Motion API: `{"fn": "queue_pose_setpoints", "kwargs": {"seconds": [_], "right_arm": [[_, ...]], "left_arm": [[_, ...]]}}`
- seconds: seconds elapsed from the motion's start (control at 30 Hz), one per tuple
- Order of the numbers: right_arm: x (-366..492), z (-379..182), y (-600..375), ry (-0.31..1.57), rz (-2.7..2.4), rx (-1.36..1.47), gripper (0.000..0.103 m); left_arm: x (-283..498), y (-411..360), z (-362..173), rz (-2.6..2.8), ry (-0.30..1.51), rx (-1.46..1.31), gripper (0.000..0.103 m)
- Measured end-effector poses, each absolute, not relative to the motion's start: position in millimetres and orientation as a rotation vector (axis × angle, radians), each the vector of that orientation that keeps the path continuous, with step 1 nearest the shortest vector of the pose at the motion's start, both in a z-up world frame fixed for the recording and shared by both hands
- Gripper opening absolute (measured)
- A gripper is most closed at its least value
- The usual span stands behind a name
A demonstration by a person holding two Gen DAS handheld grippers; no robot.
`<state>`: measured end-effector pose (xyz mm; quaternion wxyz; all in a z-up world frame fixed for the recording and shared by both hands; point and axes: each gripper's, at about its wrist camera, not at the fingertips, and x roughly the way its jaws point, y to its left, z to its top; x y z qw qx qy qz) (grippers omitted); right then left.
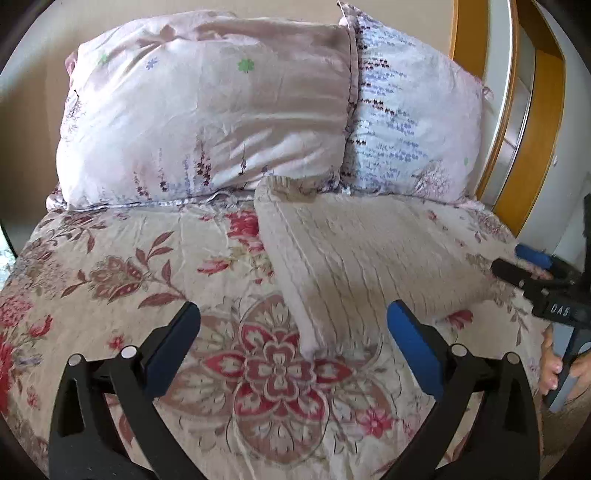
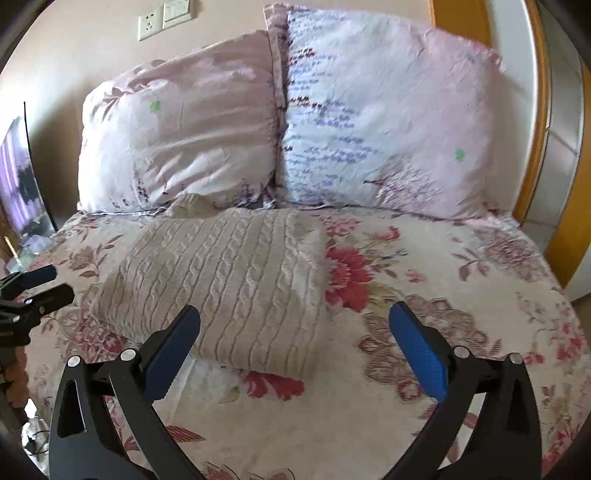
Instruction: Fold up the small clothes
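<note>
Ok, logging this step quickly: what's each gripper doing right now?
Left gripper: open, holding nothing; sweater lies ahead.
Right gripper: open, holding nothing, above the sweater's near edge.

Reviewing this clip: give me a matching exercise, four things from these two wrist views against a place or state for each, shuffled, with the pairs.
Things:
1. beige cable-knit sweater
2. left gripper
3. pale pink floral pillow
4. white wall socket

Places or states:
A. on the wall above the pillows
B. folded, lying on the floral bedspread
C. jaws wide open, holding nothing
D. propped at the head of the bed

Pairs: 1-B, 2-C, 3-D, 4-A
</note>
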<state>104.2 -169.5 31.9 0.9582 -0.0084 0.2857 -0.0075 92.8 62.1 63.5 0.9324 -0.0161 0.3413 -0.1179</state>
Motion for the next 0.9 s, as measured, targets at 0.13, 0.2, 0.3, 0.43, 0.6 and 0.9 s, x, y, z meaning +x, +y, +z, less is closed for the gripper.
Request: {"fn": "queue_pose_setpoints", "kwargs": {"seconds": [0.13,0.2,0.3,0.43,0.6,0.9], "right_arm": [[100,27,-167,0.609,-0.008,0.020,0.102],[101,20,-165,0.644,0.008,0.055,0.102],[102,6,-156,0.694,0.010,0.059,0.102],[105,-9,-148,0.753,0.008,0.055,0.102],[108,-23,-141,0.797,-0.032,0.021,0.102],[113,-36,-146,0.860,-0.069,0.017,0.102]], "left_arm": [[89,55,48,-0.208,0.786,-0.017,0.101],[88,52,40,-0.201,0.812,-0.015,0.101],[88,48,31,-0.171,0.842,-0.002,0.101],[89,42,21,-0.140,0.878,0.014,0.101],[92,33,10,-0.097,0.905,0.064,0.101],[99,32,0,-0.064,0.951,0.054,0.101]]}}
